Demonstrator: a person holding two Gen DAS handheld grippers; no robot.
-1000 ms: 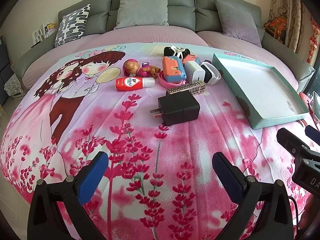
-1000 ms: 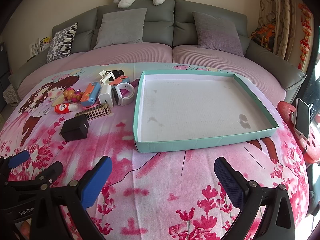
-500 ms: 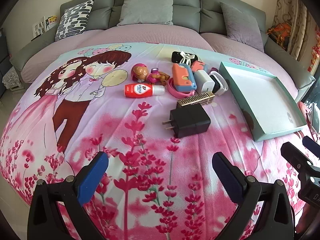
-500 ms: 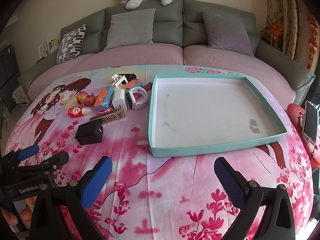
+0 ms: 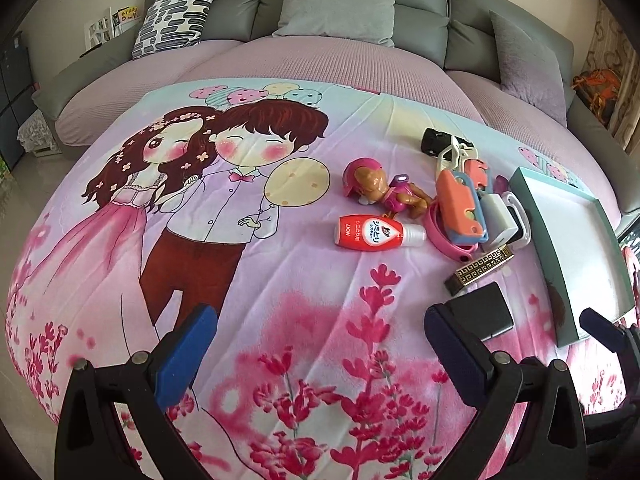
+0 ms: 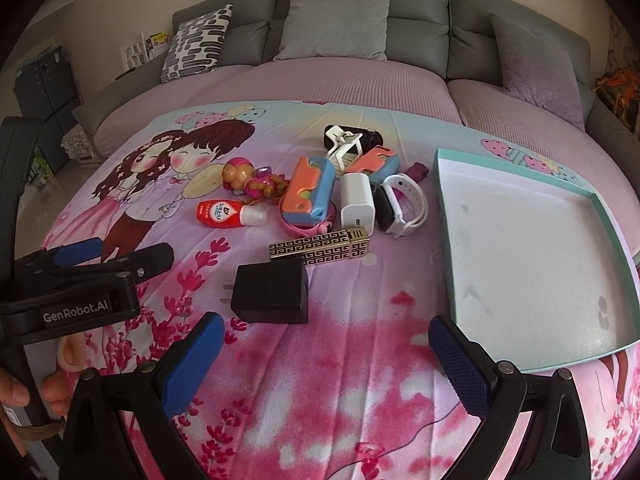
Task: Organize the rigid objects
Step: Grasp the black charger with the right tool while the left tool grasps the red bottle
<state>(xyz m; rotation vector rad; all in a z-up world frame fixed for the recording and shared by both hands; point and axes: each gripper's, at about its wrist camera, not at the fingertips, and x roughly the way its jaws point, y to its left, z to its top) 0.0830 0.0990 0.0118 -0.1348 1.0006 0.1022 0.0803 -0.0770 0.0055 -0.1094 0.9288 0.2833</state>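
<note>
Ahead, black charger (image 6: pixel 272 291) lies beyond right gripper's (image 6: pixel 324 354) spread fingers.

bed (image 6: pixel 360 360) | cartoon blanket (image 5: pixel 280 280) | tray (image 6: pixel 448 240), charger (image 6: pixel 272 292), toys (image 6: pixel 256 180)

On the bedspread (image 6: pixel 320 380), the charger (image 6: pixel 272 294) lies in front of the patterned box (image 6: pixel 320 249), the toy pile (image 6: pixel 320 188) behind both, and the tray (image 6: pixel 532 264) to their right.
</note>
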